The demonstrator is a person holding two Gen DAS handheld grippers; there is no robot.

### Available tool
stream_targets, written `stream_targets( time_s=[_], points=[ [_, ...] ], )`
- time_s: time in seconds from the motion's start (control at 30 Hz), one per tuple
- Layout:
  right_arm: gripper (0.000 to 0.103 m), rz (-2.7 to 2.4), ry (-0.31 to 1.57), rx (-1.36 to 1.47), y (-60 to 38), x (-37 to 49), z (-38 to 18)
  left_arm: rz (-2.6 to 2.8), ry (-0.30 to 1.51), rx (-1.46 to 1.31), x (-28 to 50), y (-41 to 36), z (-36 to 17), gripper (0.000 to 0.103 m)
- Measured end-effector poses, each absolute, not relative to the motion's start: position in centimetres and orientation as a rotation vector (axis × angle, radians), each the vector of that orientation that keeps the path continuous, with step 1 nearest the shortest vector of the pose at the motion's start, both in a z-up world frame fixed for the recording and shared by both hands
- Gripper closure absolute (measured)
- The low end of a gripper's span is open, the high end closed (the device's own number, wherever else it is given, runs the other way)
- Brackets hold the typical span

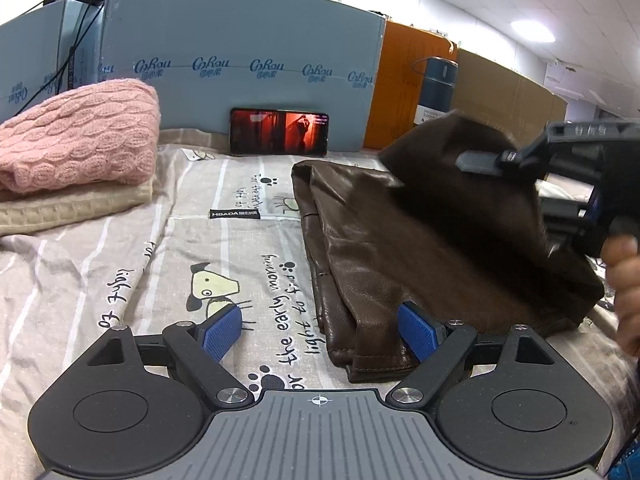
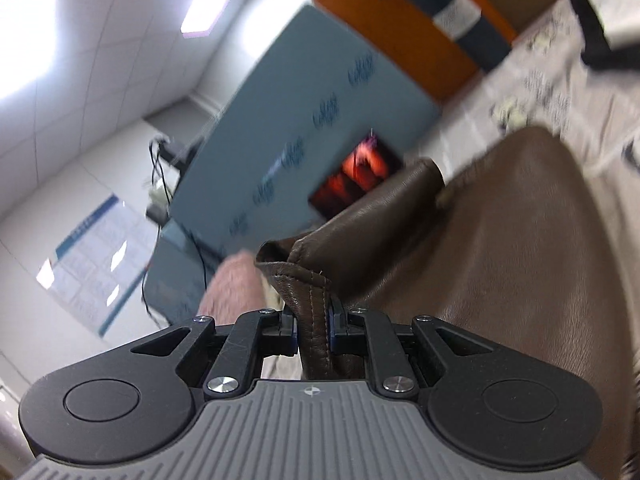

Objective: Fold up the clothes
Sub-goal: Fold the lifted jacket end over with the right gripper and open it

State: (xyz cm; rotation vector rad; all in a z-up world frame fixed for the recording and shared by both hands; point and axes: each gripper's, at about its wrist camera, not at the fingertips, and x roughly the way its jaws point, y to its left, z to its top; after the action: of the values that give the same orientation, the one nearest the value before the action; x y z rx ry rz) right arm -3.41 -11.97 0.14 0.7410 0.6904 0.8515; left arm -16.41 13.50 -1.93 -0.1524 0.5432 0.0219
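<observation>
At the far left of the left wrist view a folded pink knit sweater (image 1: 76,136) sits on top of a folded beige garment (image 1: 80,204), both on the printed bedsheet (image 1: 132,264) that covers the surface. Further right, a phone (image 1: 279,132) with a red-lit screen leans upright against the blue panel (image 1: 240,40) at the back. In the foreground the left gripper (image 1: 320,330) hovers low with its jaws spread wide; its left blue pad is over bare sheet, its right one sits at the near corner of the brown leather garment (image 1: 400,264), and nothing is clamped between them. The garment lies right of centre on the sheet, its right part lifted into a raised flap. At the right edge the right gripper (image 1: 480,162), held in a hand (image 1: 626,280), pinches the top of that flap. In the tilted, blurred right wrist view the right gripper (image 2: 313,328) has its jaws nearly closed on a stitched seam edge of the leather garment (image 2: 500,260), which drapes away to the right
</observation>
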Motion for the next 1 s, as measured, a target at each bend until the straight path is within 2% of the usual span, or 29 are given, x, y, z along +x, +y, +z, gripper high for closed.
stream_targets(
  time_s=[0.2,0.37,0.4,0.43,0.5,0.73,1.0],
  points=[
    [0.090,0.941,0.730,0.714,-11.3,-4.6,-0.6,0.021,0.539,-0.159,-16.4,13.5,-1.9,0.016],
    [0.082,0.979,0.788,0.684,-10.7,-4.8,-1.0,0.018,0.531,-0.168,-16.5,13.7,-1.8,0.016],
    [0.077,0.980,0.800,0.683,-10.6,-4.9,-1.1,0.017,0.526,-0.172,-16.6,13.7,-1.7,0.016],
    [0.065,0.987,0.815,0.681,-10.5,-4.9,-1.2,0.018,0.520,-0.176,-16.7,13.8,-1.6,0.016],
    [0.048,1.010,0.838,0.707,-10.7,-4.8,-1.3,0.025,0.503,-0.187,-17.0,13.9,-1.4,0.016],
    [0.035,1.050,0.857,0.785,-11.4,-4.5,-0.8,0.066,0.411,-0.243,-17.7,14.7,0.1,0.016],
    [0.026,1.073,0.819,0.848,-13.5,-4.7,0.6,-0.004,0.287,-0.279,-17.7,13.4,2.2,0.015]
  ],
)
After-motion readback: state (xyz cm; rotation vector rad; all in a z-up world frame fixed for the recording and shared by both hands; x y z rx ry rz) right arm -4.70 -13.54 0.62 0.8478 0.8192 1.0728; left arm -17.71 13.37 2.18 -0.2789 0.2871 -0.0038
